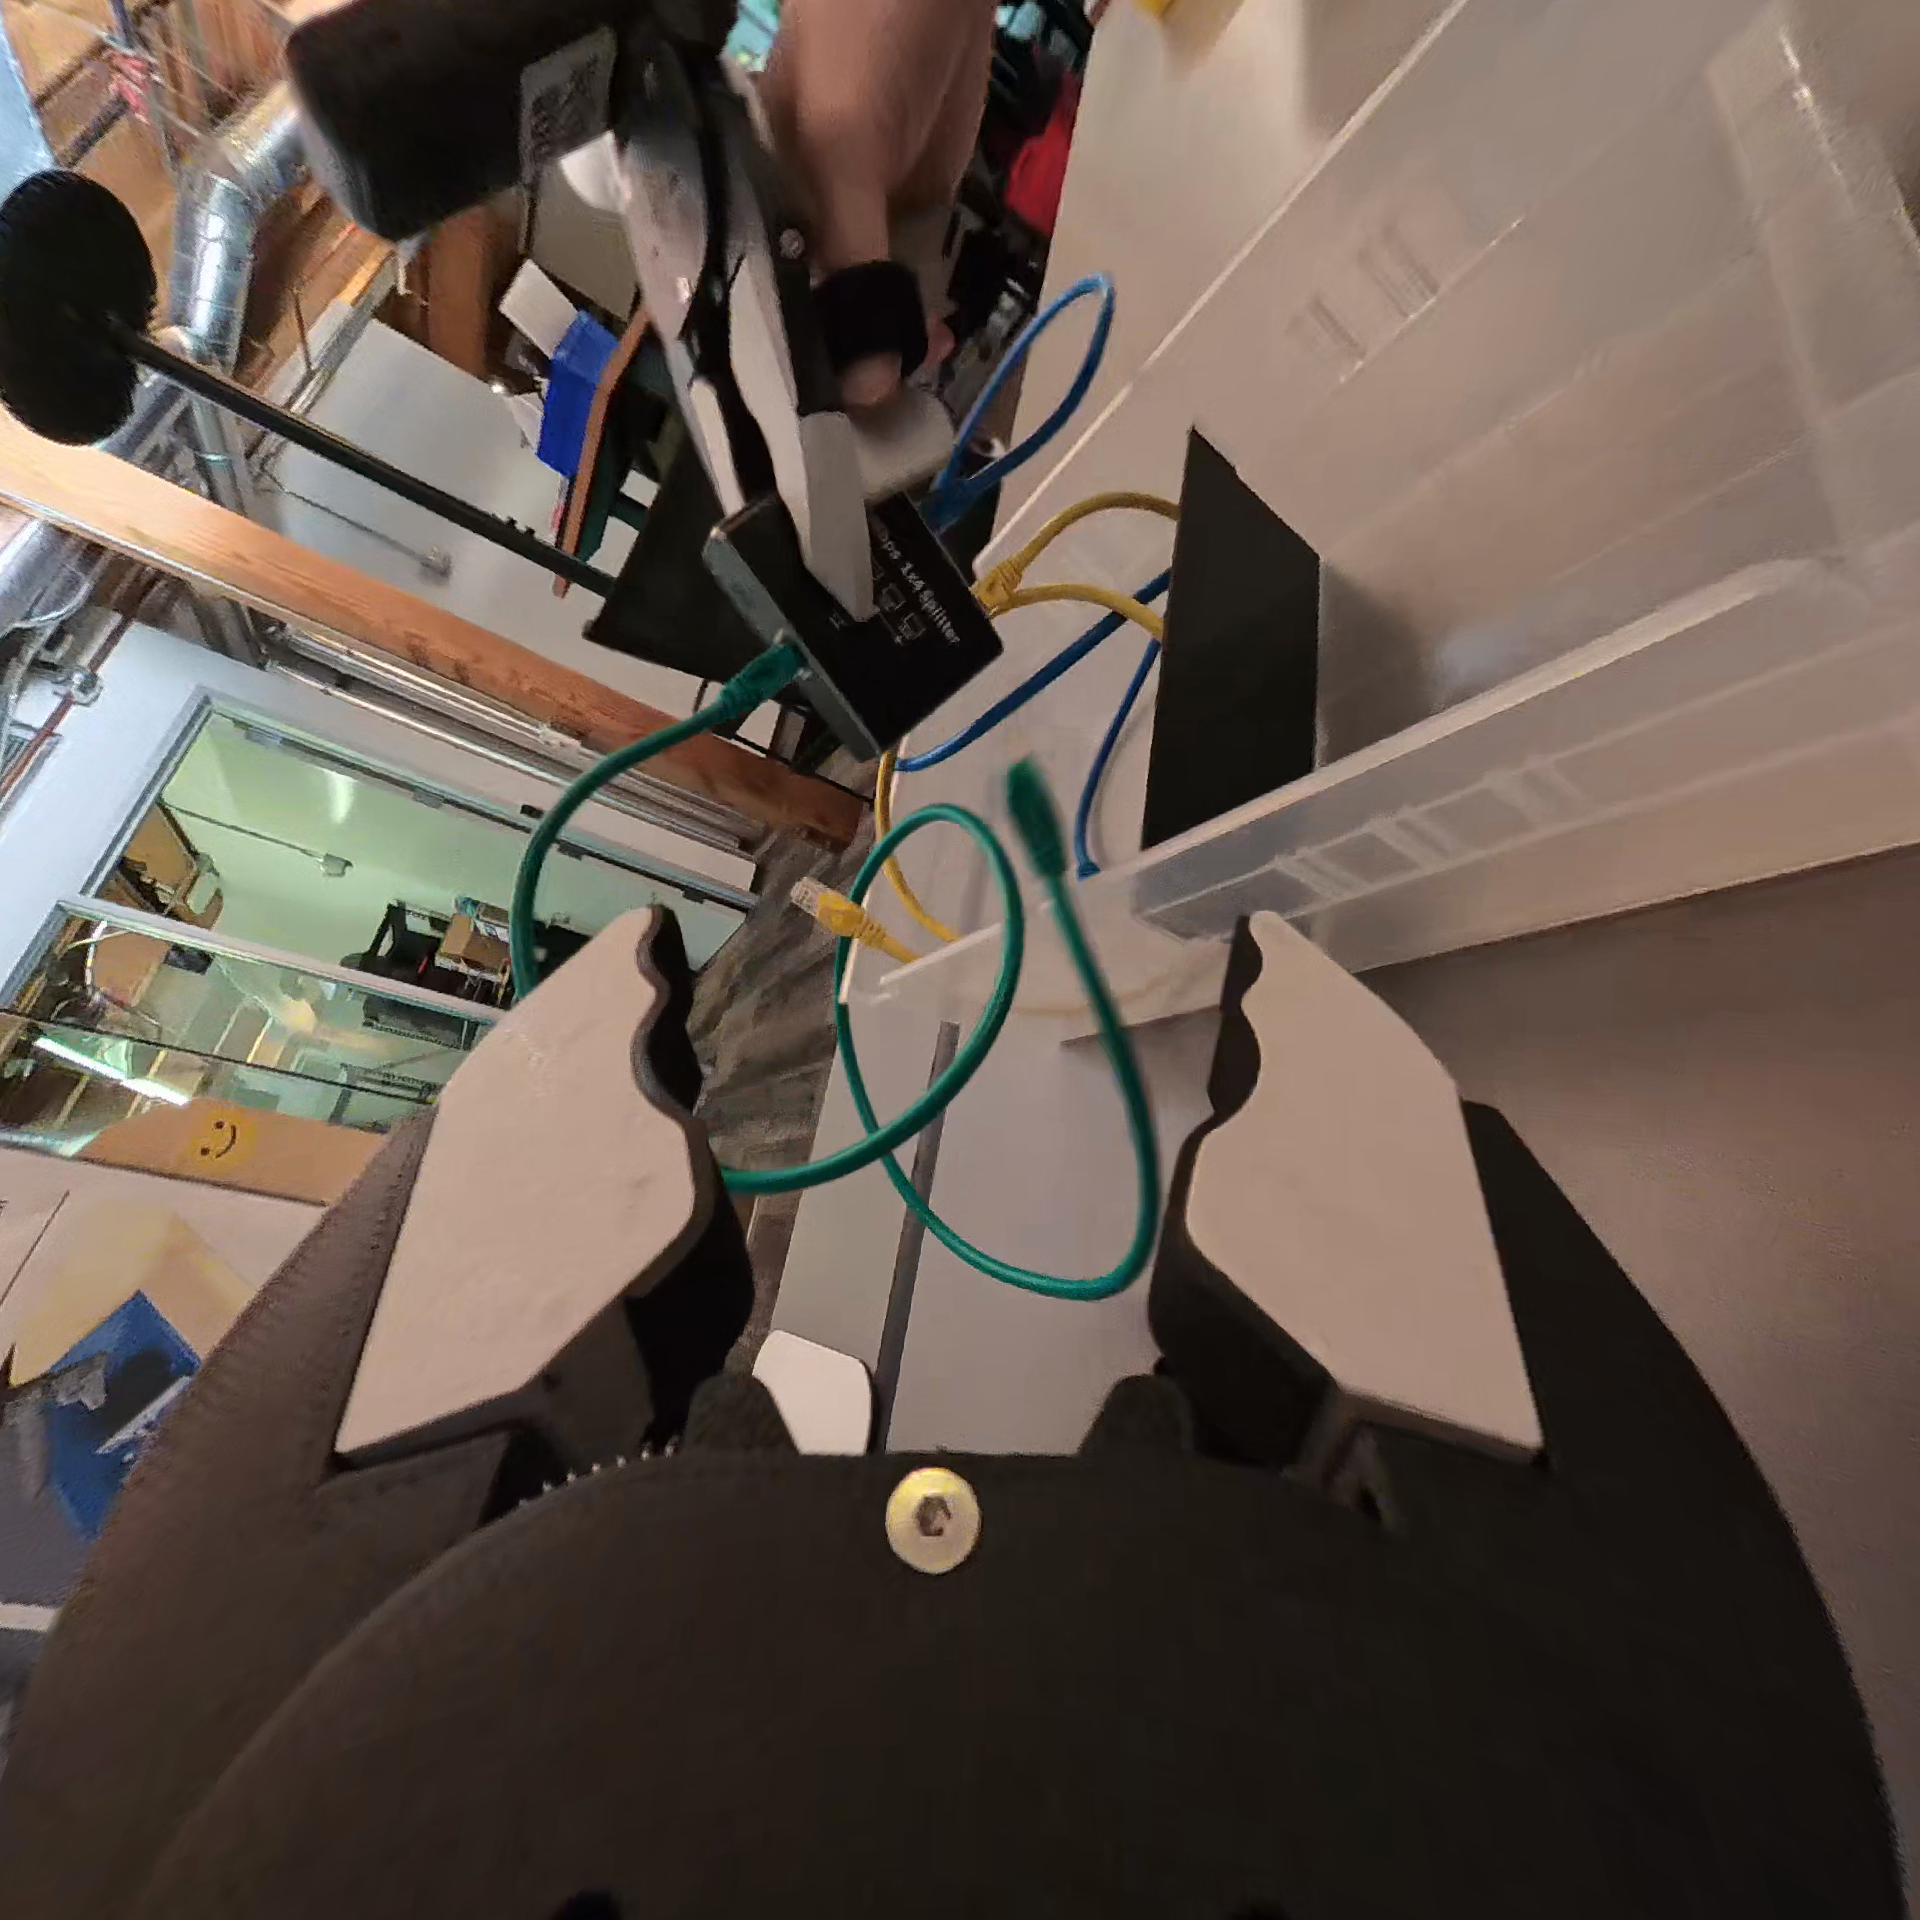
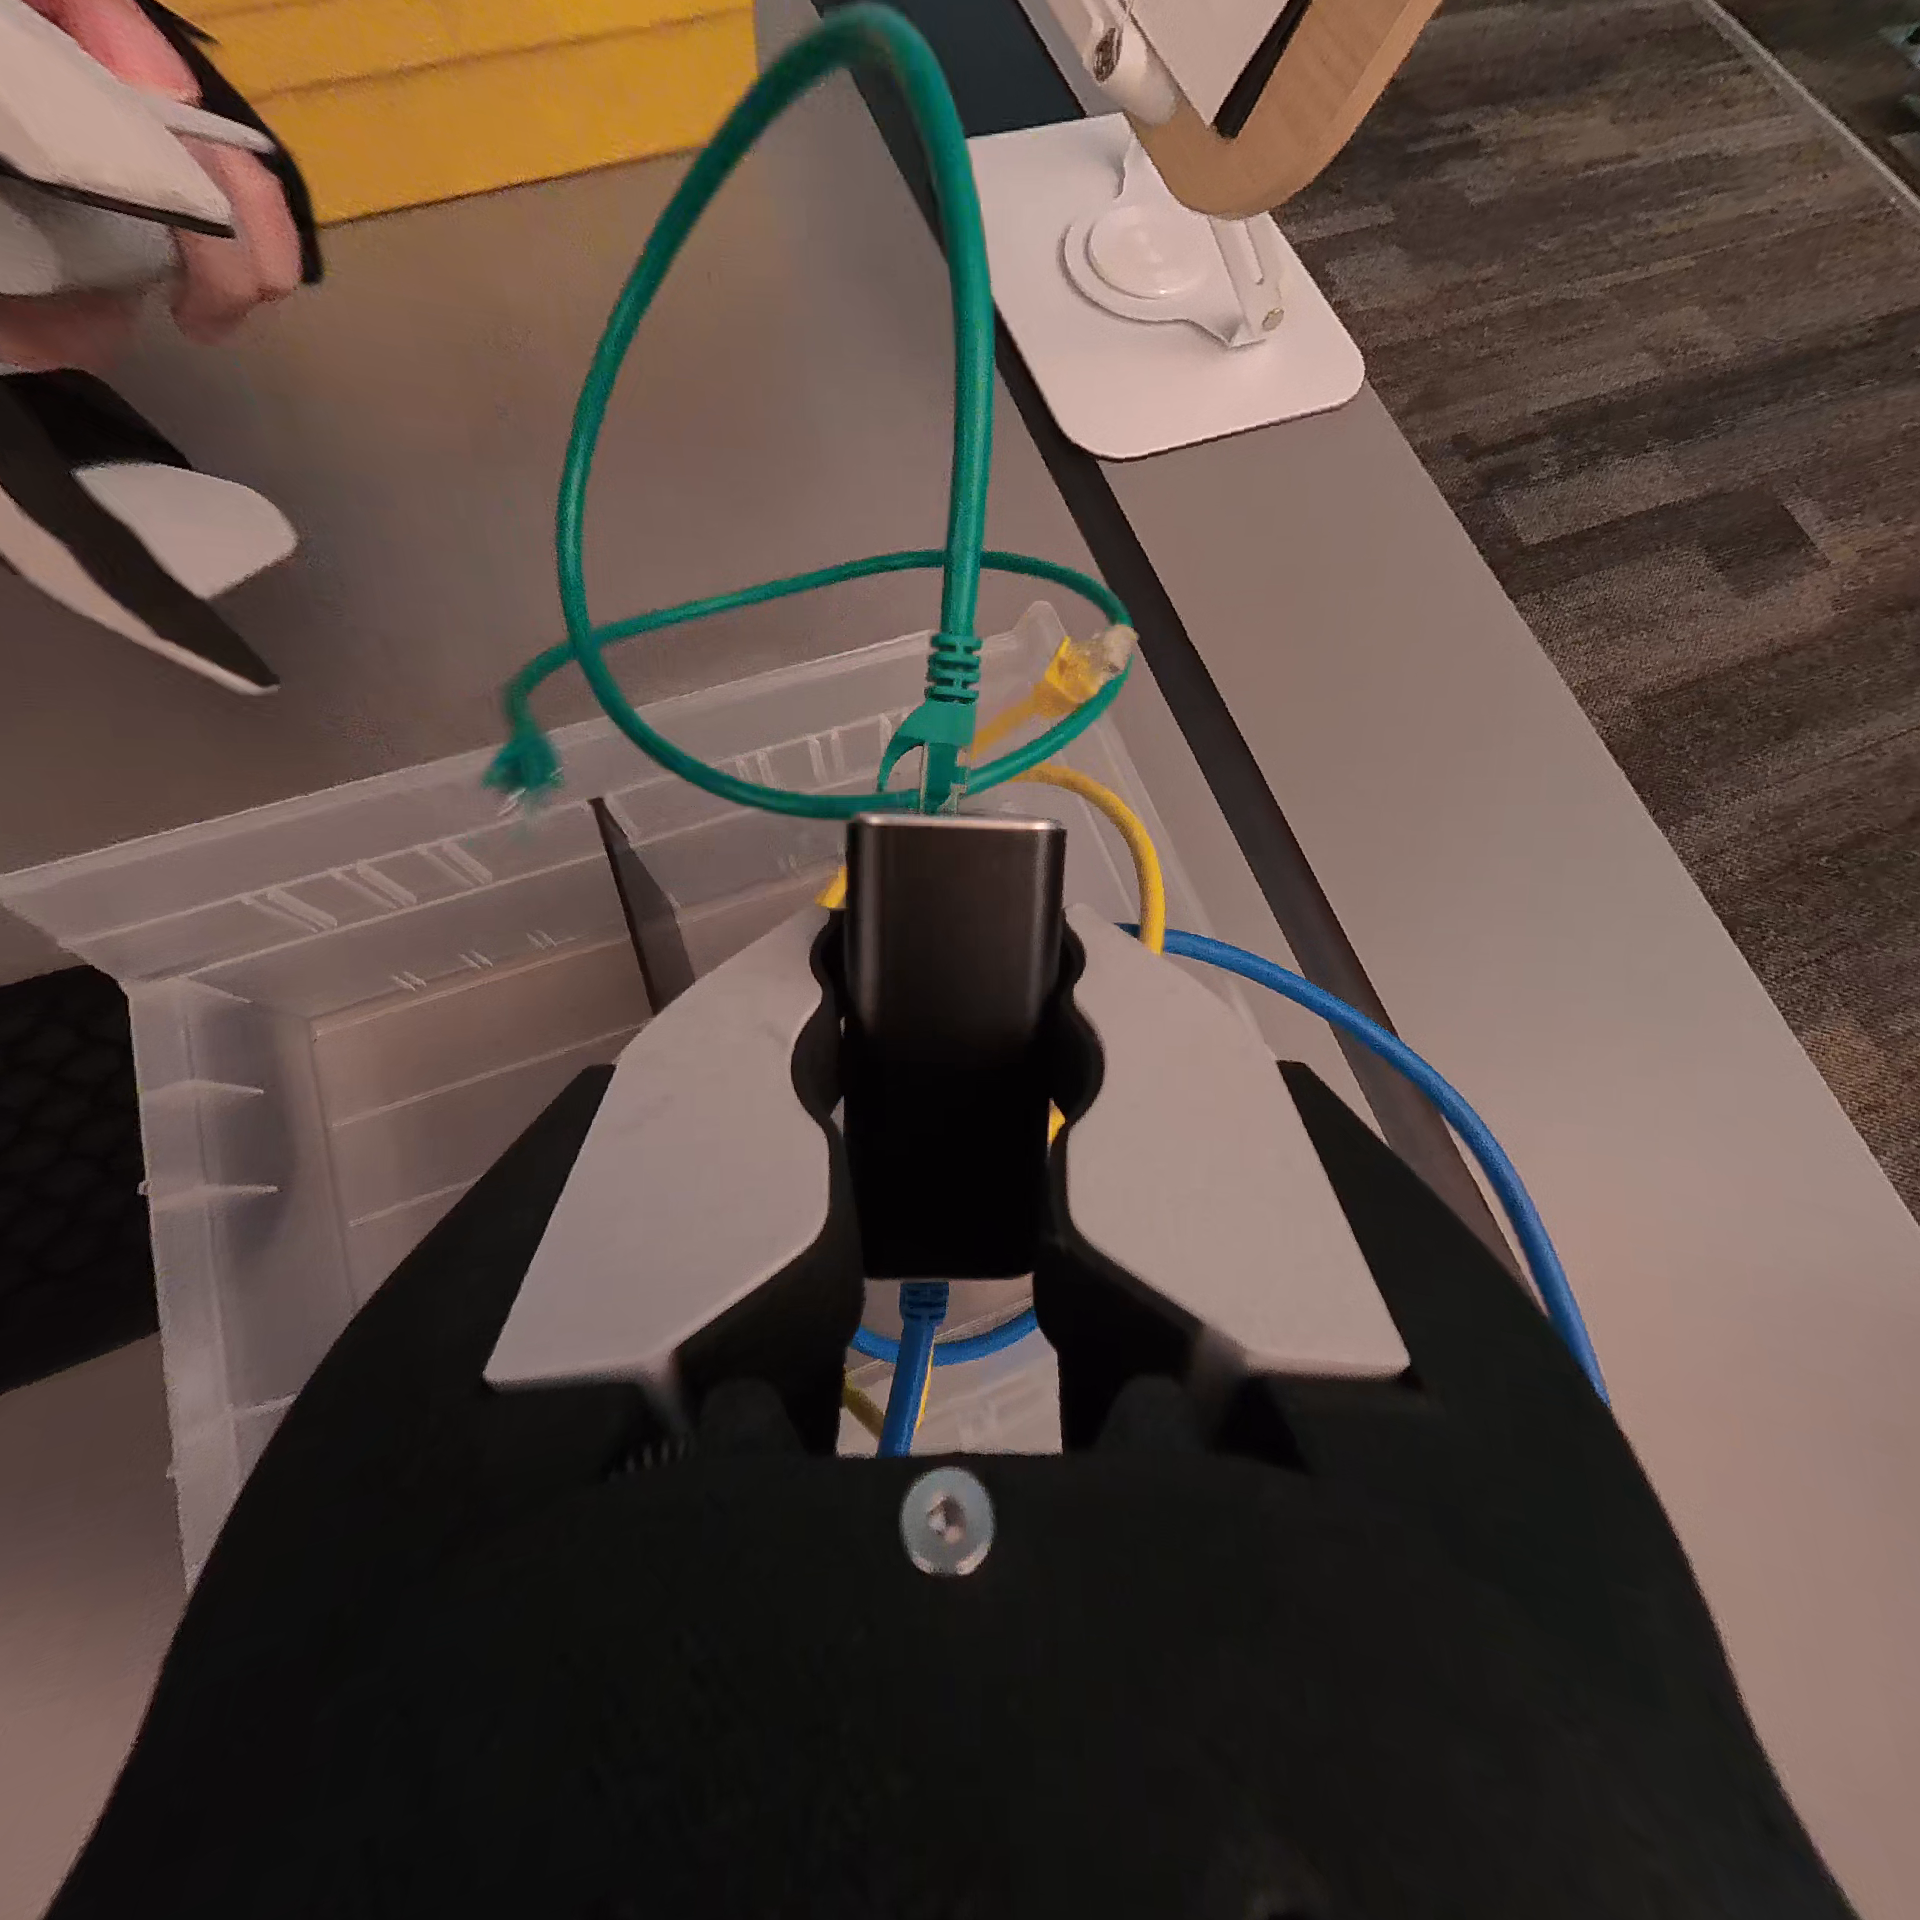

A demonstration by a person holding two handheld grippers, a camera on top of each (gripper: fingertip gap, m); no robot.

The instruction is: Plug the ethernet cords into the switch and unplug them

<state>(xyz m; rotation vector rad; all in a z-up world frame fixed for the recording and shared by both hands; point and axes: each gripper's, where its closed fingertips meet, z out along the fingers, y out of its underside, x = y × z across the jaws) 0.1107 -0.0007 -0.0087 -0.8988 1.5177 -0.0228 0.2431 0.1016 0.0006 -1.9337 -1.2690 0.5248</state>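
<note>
Here our right claw squeezes the hard little switch; our left claw is wide open, so we should grab the floppy green cord by its stiff plug.

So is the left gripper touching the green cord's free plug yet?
Apart. In the left wrist view the left gripper stands open, and the green cord's free plug hangs beyond its fingertips, with clear space on every side.
</note>
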